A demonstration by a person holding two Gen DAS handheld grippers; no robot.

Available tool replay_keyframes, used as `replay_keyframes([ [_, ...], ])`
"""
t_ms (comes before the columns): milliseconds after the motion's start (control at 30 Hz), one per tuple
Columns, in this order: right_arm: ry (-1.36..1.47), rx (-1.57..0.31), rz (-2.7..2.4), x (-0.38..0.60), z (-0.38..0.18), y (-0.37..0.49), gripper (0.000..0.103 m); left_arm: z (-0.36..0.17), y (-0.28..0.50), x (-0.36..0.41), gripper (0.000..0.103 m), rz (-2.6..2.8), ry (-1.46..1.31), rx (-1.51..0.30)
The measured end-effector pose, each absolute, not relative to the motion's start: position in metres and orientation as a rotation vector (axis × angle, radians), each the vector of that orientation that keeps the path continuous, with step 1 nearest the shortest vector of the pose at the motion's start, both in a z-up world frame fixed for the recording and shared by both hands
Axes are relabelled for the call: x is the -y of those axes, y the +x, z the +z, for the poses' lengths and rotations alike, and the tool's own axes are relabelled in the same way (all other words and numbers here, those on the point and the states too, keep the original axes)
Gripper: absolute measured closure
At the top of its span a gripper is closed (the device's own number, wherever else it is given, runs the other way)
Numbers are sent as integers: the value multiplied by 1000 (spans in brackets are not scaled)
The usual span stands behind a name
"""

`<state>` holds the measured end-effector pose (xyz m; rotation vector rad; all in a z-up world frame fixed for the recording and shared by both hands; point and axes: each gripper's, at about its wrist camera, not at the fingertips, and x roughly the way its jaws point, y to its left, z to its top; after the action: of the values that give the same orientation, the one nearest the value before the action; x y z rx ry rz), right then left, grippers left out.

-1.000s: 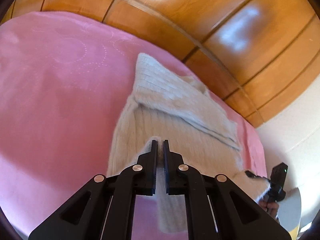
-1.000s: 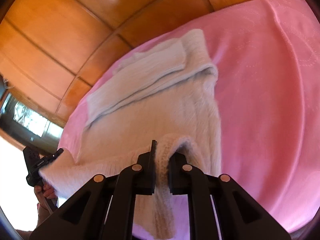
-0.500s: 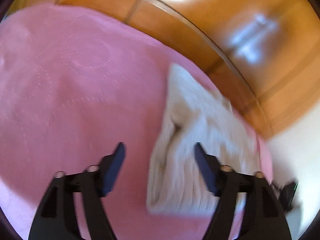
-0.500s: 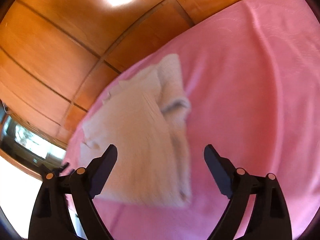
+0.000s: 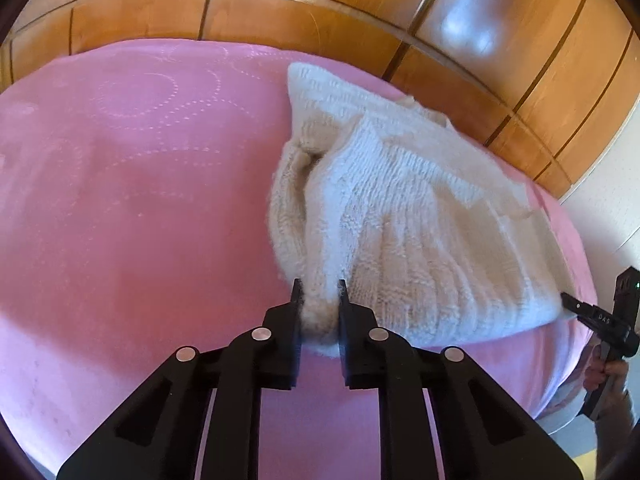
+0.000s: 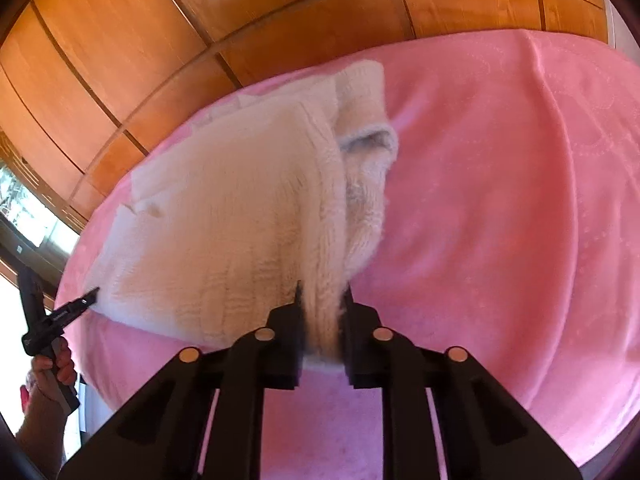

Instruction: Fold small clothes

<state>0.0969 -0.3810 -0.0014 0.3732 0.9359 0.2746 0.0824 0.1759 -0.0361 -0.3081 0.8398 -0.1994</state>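
Note:
A cream knitted sweater (image 5: 404,216) lies folded on a pink bedspread (image 5: 132,200). My left gripper (image 5: 319,294) is shut on the sweater's near left corner. In the right wrist view the same sweater (image 6: 224,220) spreads to the left, and my right gripper (image 6: 322,296) is shut on its near right corner. Each gripper also shows small in the other's view: the right one (image 5: 568,300) at the sweater's far corner, the left one (image 6: 94,293) likewise. The sleeve part is tucked under a top fold.
Glossy wooden wardrobe panels (image 5: 400,12) rise behind the bed. The pink bedspread (image 6: 500,200) stretches wide beside the sweater. A window (image 6: 20,208) is at the far left in the right wrist view. My hand (image 6: 48,368) grips the left tool's handle.
Both grippers held the sweater, opened and let it drop folded, then closed again on its near corners. The sweater now lies doubled over.

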Motion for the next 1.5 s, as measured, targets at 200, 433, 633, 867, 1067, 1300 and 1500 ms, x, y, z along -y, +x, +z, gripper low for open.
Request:
replay_keyframes([
  [200,376,-891,310,388,23,59,94,-29,52,-173,92,-240,-326,-833],
  [433,392,-971,310,406,19,-5,94,-36,-9,-179,92,-255,-370,-904],
  [633,372,-1025,259,404,-2,-7,81,-41,-5,-177,60,-99,-238,-930],
  [867,198,-930,225,388,25,13,58,-7,25,-148,55,-113,4,-770],
  [1067,21,-871,252,355,31,42,58,-24,61,-104,55,-197,192,-789],
  [1300,-227,-886,216,323,6,82,62,-42,77,-90,71,-233,270,-806],
  [1500,-246,-901,212,324,5,82,98,-26,66,-102,97,-220,246,-734],
])
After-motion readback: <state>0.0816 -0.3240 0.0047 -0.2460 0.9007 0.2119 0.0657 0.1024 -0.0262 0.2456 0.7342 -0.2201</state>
